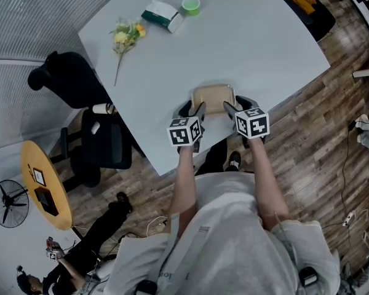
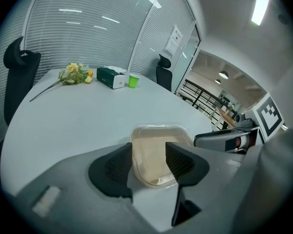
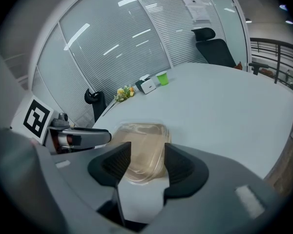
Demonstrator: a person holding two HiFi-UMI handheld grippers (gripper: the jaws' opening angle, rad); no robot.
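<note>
From the head view, both claws sat at the near edge of the pale grey desk [image 1: 258,48]. The left claw [image 1: 198,110] and right claw [image 1: 229,110] flanked a shallow tan container [image 1: 213,96] lying flat near that edge. Yellow flowers [image 1: 126,35], a green-and-white box [image 1: 163,15] and a green cup [image 1: 190,5] lay well apart on the far side.

In the left gripper view, the left claw was spread, its ribbed black pads [image 2: 118,165] pinching nothing. The container's near rim showed in the gap. It looked like thin, glossy, clear plastic with rounded corners and a soft lip.

In the right gripper view, we had the same story. The right claw was spread around the opposite near corner of the container, and we couldn't tell whether it touched.

Our judgement was that flimsy plastic like this wants both claws level and matched. Each should bite only the rim, and gently, or the tray will buckle or skate across the smooth desk.
</note>
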